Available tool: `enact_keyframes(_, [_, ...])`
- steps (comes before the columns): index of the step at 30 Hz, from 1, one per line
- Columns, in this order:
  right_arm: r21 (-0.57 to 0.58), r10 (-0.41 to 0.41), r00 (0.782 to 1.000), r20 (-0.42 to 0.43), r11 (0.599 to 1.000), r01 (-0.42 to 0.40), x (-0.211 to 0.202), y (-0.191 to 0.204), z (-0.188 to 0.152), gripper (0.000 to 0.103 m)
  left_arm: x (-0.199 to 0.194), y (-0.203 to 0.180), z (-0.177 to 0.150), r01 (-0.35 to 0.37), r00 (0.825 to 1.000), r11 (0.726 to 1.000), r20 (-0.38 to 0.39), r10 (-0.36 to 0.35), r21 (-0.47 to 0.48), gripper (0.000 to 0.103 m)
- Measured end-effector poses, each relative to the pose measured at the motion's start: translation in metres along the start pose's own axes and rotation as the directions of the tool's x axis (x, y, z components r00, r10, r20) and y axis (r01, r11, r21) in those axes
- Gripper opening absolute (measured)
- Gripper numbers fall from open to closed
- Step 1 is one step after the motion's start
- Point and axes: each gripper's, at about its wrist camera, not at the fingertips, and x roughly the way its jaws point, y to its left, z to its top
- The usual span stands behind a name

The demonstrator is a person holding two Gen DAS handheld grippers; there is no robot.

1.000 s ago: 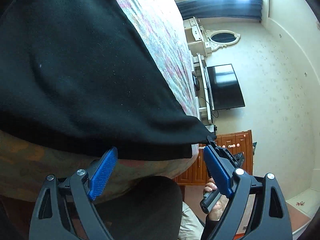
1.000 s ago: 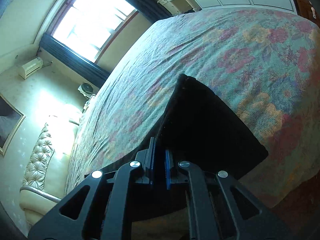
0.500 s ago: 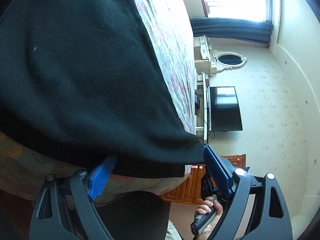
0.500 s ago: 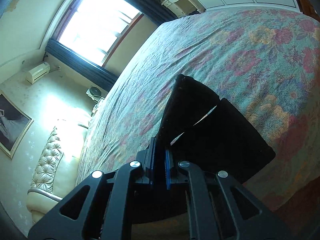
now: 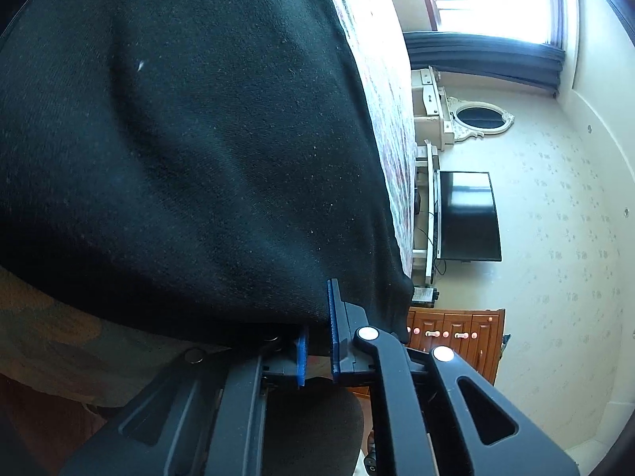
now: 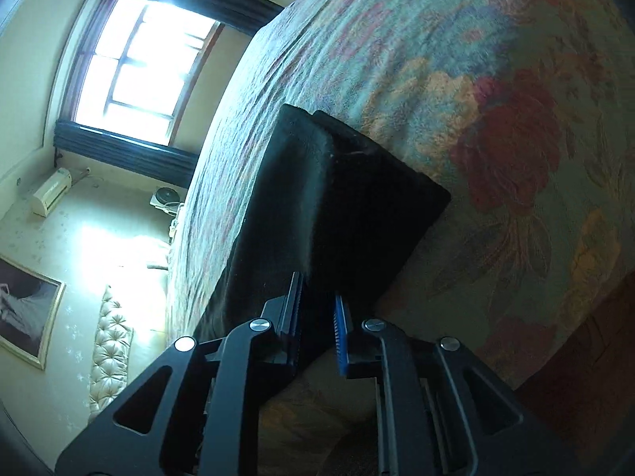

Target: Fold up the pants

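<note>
Pants (image 5: pixel 190 150), black and folded, lie on the floral bedspread (image 6: pixel 456 59) at the near edge of the bed. From the left wrist view the dark cloth fills most of the frame, and the left gripper (image 5: pixel 317 341) has just closed its jaws on the corner at the bed's edge, with the hem pinched between the blue pads (image 5: pixel 332 329). Only this view shows the television (image 5: pixel 468 216) on the far wall, the oval mirror (image 5: pixel 478 117) above it and the wooden cabinet (image 5: pixel 456 341) below.

Seen from the right wrist, the whole folded stack shows as a compact dark block with its far corners doubled over. The right gripper (image 6: pixel 319 321) has just been opening and now stands at a narrow gap; the edge of the cloth lies between the jaws, touching the left pad, while the right blue pad (image 6: pixel 341 333) stands off it. Only this camera takes in the tufted headboard (image 6: pixel 109 341), the framed picture (image 6: pixel 27 313) and the wall air conditioner (image 6: pixel 51 190). Both views catch the bright window (image 6: pixel 135 63).
</note>
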Motion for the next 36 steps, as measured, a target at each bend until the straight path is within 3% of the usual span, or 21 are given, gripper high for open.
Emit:
enact_keyframes(3, [0.025,0.022,0.997,0.069,0.999,-0.024,-0.008,-0.006,0.006,0.036,0.002,-0.001,0.001,0.001,1.0,1.0,-0.004,-0.001,-0.009,0.008])
enact_keyframes(4, [0.023,0.011,0.996,0.094,1.0,-0.014,-0.011,-0.006,0.009,0.036,0.003,-0.002,-0.001,0.0,1.0,1.0,-0.004,0.0,-0.006,0.008])
enact_keyframes(5, [0.022,0.004,0.995,0.102,1.0,-0.007,-0.011,-0.007,0.011,0.035,0.002,-0.002,-0.001,-0.001,1.0,1.0,-0.003,0.001,-0.003,0.008])
enact_keyframes(7, [-0.002,-0.017,0.996,0.09,1.0,0.017,-0.01,-0.006,0.015,0.01,0.006,-0.007,-0.001,-0.009,1.0,1.0,0.0,0.009,0.009,0.008])
enact_keyframes(8, [-0.019,-0.022,0.996,0.084,1.0,0.024,-0.01,-0.004,0.015,0.007,0.006,-0.01,-0.002,-0.015,1.0,1.0,0.003,0.015,0.023,0.008])
enact_keyframes(14, [-0.074,-0.027,0.995,0.096,0.997,0.034,-0.025,0.009,0.015,0.006,-0.005,-0.031,-0.012,-0.018,0.999,0.992,0.03,0.014,0.128,0.008])
enact_keyframes(19, [-0.012,-0.061,0.995,0.078,0.998,0.062,-0.021,-0.011,0.017,0.006,-0.001,-0.017,-0.016,-0.044,0.999,0.993,-0.002,0.044,0.106,0.008])
enact_keyframes(26, [0.014,-0.053,0.996,0.076,0.999,0.052,-0.024,-0.019,0.015,0.007,0.001,-0.018,-0.016,-0.012,0.999,0.994,-0.041,0.016,0.105,0.01])
enact_keyframes(28, [0.041,-0.064,0.994,0.094,0.997,0.06,-0.031,-0.025,0.013,0.014,-0.001,-0.022,-0.017,-0.01,0.996,0.991,-0.084,0.021,0.135,0.02])
enact_keyframes(29, [0.058,-0.071,0.992,0.101,0.996,0.066,-0.035,-0.03,0.013,0.028,-0.003,-0.025,-0.019,-0.011,0.994,0.987,-0.108,0.029,0.158,0.027])
enact_keyframes(31, [0.081,-0.084,0.988,0.128,0.994,0.074,-0.046,-0.037,0.015,0.035,-0.013,-0.034,-0.021,-0.017,0.992,0.975,-0.122,0.045,0.22,0.057])
enact_keyframes(32, [0.081,-0.081,0.987,0.141,0.994,0.07,-0.05,-0.038,0.018,0.036,-0.019,-0.04,-0.021,-0.016,0.993,0.967,-0.113,0.046,0.255,0.063])
enact_keyframes(34, [0.073,-0.068,0.983,0.172,0.996,0.056,-0.058,-0.036,0.025,0.045,-0.034,-0.055,-0.018,-0.037,0.995,0.938,-0.072,0.065,0.345,0.078])
enact_keyframes(36, [0.035,-0.035,0.981,0.191,0.999,0.029,-0.064,-0.027,0.036,0.067,-0.051,-0.071,-0.011,-0.082,0.995,0.888,-0.015,0.099,0.452,0.083])
